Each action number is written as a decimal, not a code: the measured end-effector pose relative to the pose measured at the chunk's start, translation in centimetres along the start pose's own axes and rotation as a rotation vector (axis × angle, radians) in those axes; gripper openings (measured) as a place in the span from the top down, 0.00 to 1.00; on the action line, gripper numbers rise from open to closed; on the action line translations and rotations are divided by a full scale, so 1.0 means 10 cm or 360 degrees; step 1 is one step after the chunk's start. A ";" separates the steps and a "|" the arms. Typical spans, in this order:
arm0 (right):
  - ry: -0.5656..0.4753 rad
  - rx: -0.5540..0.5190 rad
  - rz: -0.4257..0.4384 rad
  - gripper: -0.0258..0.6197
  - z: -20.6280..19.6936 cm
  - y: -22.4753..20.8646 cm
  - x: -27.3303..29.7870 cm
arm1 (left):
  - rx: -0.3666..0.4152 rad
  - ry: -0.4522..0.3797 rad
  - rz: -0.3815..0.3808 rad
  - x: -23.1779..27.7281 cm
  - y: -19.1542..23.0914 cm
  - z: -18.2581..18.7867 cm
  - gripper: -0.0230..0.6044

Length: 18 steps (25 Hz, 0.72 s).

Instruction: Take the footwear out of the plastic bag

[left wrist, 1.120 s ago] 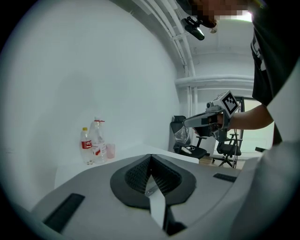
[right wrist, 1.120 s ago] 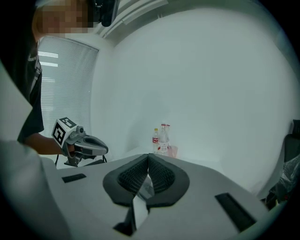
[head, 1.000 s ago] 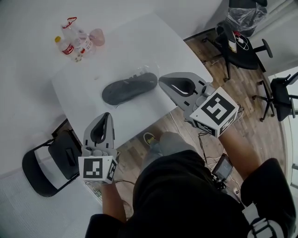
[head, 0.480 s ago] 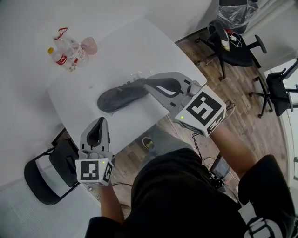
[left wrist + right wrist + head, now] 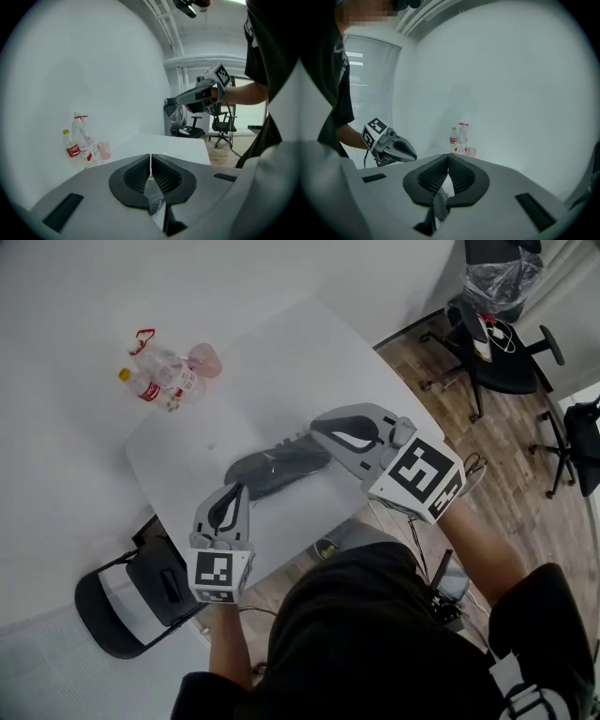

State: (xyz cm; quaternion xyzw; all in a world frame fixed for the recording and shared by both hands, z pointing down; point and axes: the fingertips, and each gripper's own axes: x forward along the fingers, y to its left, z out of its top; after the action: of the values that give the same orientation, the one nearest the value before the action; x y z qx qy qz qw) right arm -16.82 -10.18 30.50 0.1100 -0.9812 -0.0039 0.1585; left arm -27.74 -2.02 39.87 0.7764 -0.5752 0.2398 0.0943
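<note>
Seen from the head, steeply downward, high above the bench [image 5: 300,362]. From the left gripper view, low and level, toward bottles [image 5: 82,143] and right claw [image 5: 169,101]. From the right gripper view, likewise low, same bottles shared, left claw [image 5: 414,157] opposite.

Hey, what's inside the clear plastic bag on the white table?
One dark shoe lies inside the plastic bag. The right hand-held gripper, jaws shut, covers the shoe's right end, so anything there cannot be seen.
</note>
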 end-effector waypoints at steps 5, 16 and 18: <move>0.0014 0.0011 0.0032 0.93 -0.05 -0.25 0.17 | 0.0305 0.0238 -0.0149 0.47 0.12 -0.30 0.91; 0.0080 0.0013 0.0098 0.93 -0.15 -0.65 0.47 | 0.0546 0.0880 -0.0617 1.08 -0.05 -1.21 0.06; 0.0097 0.0029 0.0104 0.93 -0.20 -0.71 0.52 | 0.0563 0.0991 -0.0684 1.17 -0.09 -1.37 0.03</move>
State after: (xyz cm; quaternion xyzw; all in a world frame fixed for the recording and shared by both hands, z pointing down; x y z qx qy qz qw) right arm -19.46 -18.22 33.67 0.0795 -0.9790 0.0135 0.1875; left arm -27.88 -5.88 57.45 0.7734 -0.2940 0.5330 0.1769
